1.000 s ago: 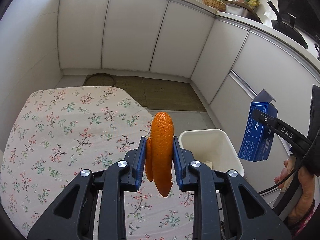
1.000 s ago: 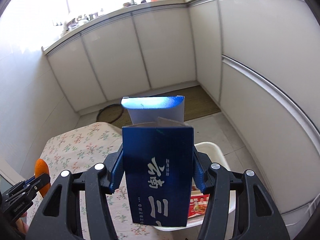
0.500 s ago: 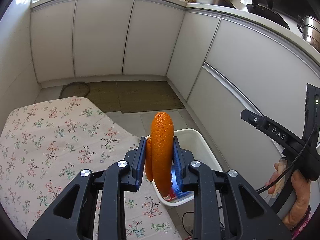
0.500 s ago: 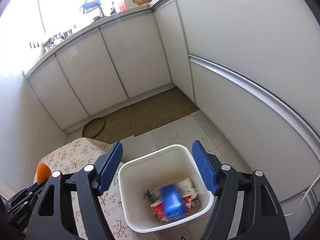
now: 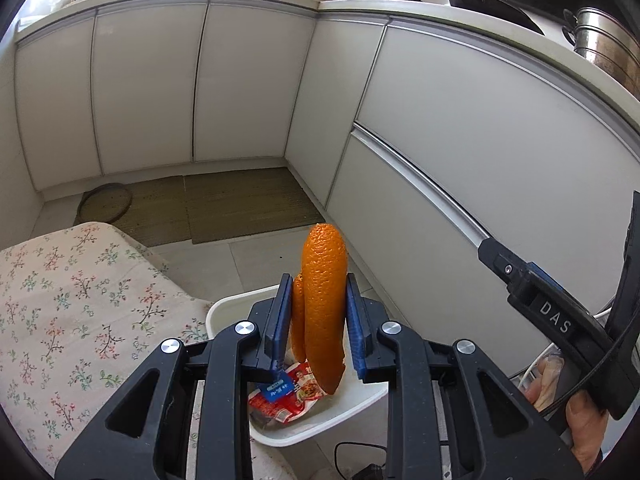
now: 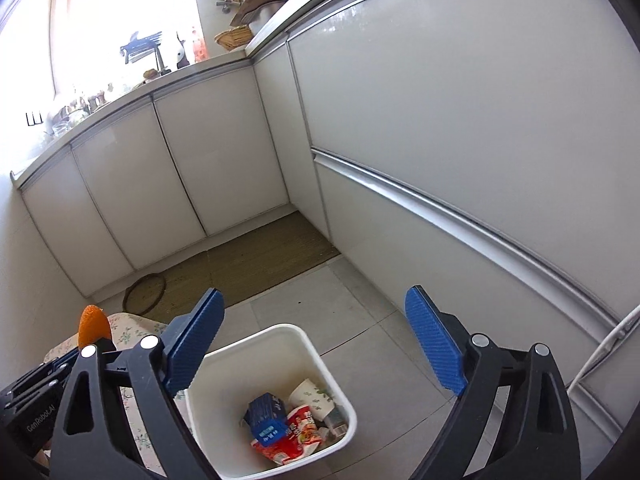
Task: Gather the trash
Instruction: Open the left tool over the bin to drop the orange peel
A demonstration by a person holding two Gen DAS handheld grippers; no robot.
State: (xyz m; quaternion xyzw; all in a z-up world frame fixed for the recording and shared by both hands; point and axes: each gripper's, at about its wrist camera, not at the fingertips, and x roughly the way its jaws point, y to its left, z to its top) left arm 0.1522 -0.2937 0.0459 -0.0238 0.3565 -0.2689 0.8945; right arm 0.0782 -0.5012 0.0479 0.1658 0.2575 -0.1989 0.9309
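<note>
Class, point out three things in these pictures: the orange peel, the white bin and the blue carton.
orange peel [image 5: 324,304], left wrist view, middle of the strip
white bin [image 6: 256,340], right wrist view, far rim
blue carton [image 6: 266,420], right wrist view, top face

bin [image 6: 208,364]: 1 | orange peel [image 5: 323,304]: 1 | blue carton [image 6: 266,420]: 1 | paper cup [image 6: 310,398]: 1 | red wrapper [image 6: 298,438]: 1 | floor mats [image 6: 260,264]: 2

Bright daylight from a blown-out window [image 6: 92,28], glossy cabinet glare, strong fisheye bending, dark corners.

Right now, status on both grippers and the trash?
Left gripper shut on orange peel, over white bin. Right gripper open, empty. Blue box in bin. Nothing blocking.
</note>
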